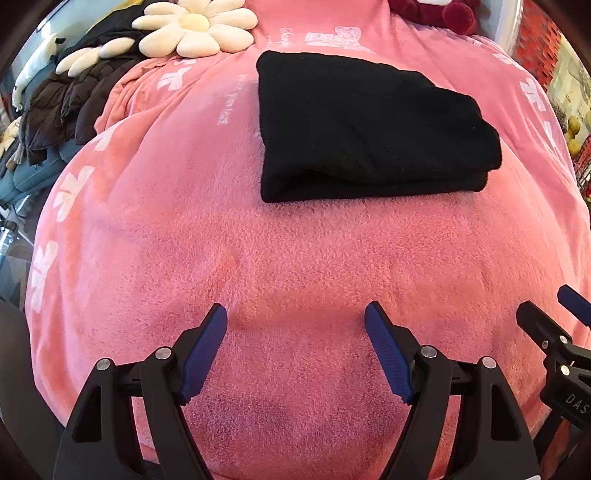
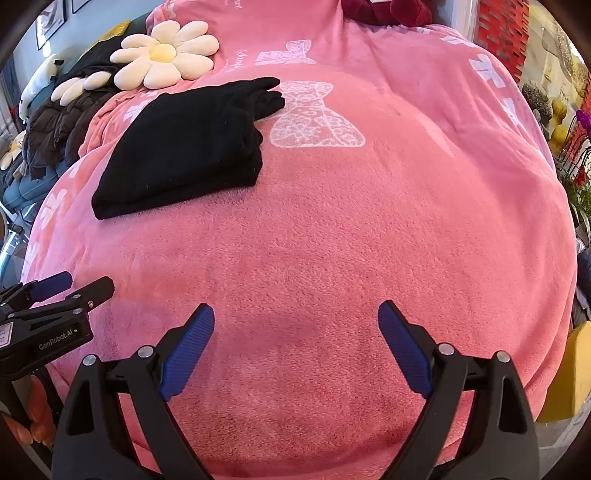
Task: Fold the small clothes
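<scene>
A black garment (image 1: 369, 129) lies folded in a thick stack on the pink fleece blanket (image 1: 295, 258); it also shows in the right wrist view (image 2: 184, 147) at the upper left. My left gripper (image 1: 295, 317) is open and empty, held over bare blanket well in front of the garment. My right gripper (image 2: 295, 314) is open and empty too, to the right of the left one and apart from the garment. Each gripper shows in the other's view: the right one at the edge (image 1: 554, 321), the left one at the edge (image 2: 66, 291).
A daisy-shaped cushion (image 1: 195, 29) lies behind the garment at the back left. A dark quilted jacket (image 1: 66, 103) is heaped at the left edge. A dark red plush (image 1: 443, 14) sits at the back. A white bow print (image 2: 314, 118) marks the blanket.
</scene>
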